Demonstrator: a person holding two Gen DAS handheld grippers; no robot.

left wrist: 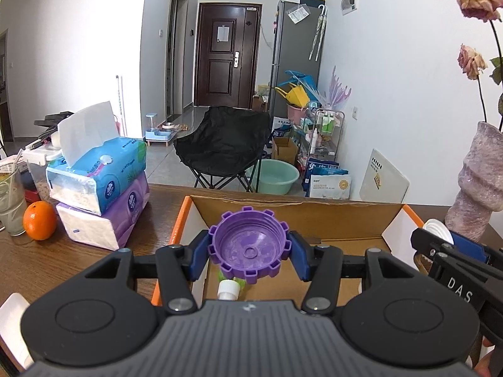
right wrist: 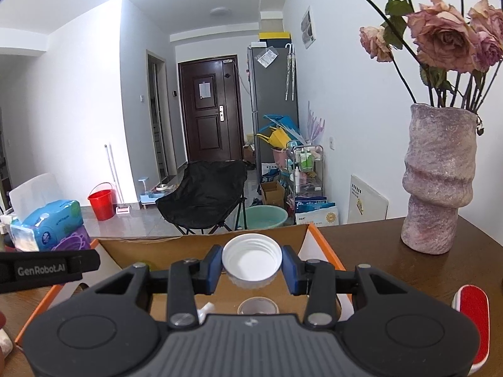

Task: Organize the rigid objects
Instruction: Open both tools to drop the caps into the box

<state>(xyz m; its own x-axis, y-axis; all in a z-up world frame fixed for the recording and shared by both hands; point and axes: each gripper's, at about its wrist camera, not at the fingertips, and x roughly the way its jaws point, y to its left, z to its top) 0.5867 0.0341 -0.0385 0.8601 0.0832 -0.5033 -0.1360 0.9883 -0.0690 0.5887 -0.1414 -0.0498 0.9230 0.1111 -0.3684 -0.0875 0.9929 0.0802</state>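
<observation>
My left gripper (left wrist: 249, 248) is shut on a purple notched cap (left wrist: 248, 245), held open side toward the camera above the cardboard box (left wrist: 301, 216). A small white-capped bottle with a green body (left wrist: 229, 287) lies in the box below it. My right gripper (right wrist: 251, 264) is shut on a white screw cap (right wrist: 251, 259), also above the box (right wrist: 195, 245). A clear round lid (right wrist: 258, 306) lies on the box floor beneath it. The right gripper shows at the right edge of the left wrist view (left wrist: 440, 238).
Stacked tissue packs (left wrist: 100, 185), an orange (left wrist: 40, 224) and a glass (left wrist: 11, 201) stand left of the box. A pink vase of dried roses (right wrist: 437, 182) stands right of it. A red-and-white object (right wrist: 473, 323) lies at the right edge.
</observation>
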